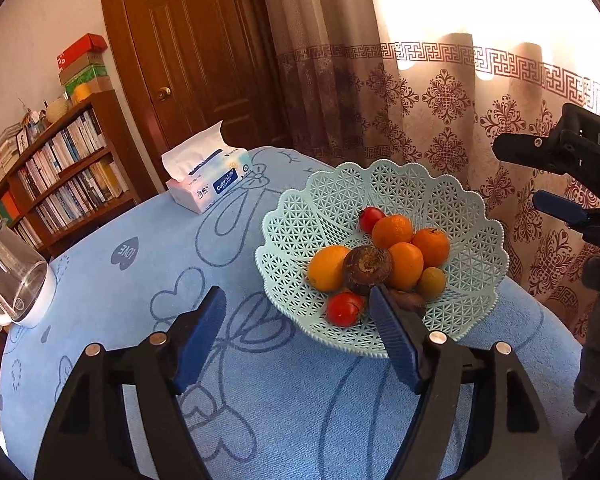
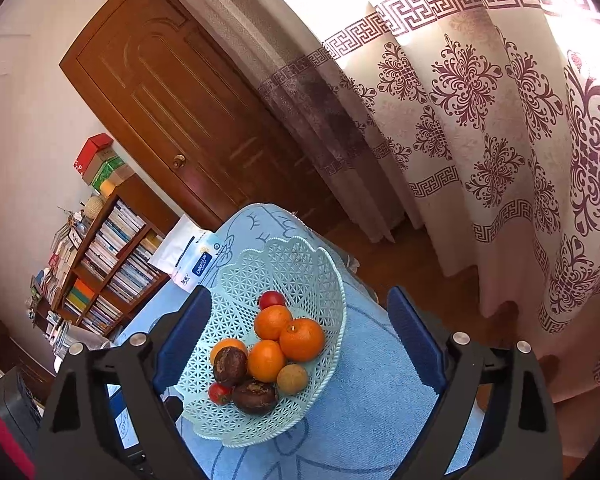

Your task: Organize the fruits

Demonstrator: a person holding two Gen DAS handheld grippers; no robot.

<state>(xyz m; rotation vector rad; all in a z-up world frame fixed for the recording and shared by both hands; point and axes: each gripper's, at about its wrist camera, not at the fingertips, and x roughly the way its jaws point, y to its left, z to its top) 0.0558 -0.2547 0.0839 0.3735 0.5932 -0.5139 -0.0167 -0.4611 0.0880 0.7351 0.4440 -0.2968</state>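
Both claws released, left gripper (image 1: 298, 300) and right gripper (image 2: 300, 300); basket (image 1: 456, 200) near table's (image 1: 120, 300) right edge, tissues (image 1: 206, 180) far edge, jug (image 1: 16, 280) left edge

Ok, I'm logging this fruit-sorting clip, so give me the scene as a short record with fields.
surface: blue tablecloth
container: mint lattice basket
fruit in basket: four oranges, two tomatoes, two dark brown fruits, one small tan fruit
fruit outside basket: none visible
left tongs: open, empty, beside the basket's near rim
right tongs: open, empty, above the basket
other: tissue pack, glass jug
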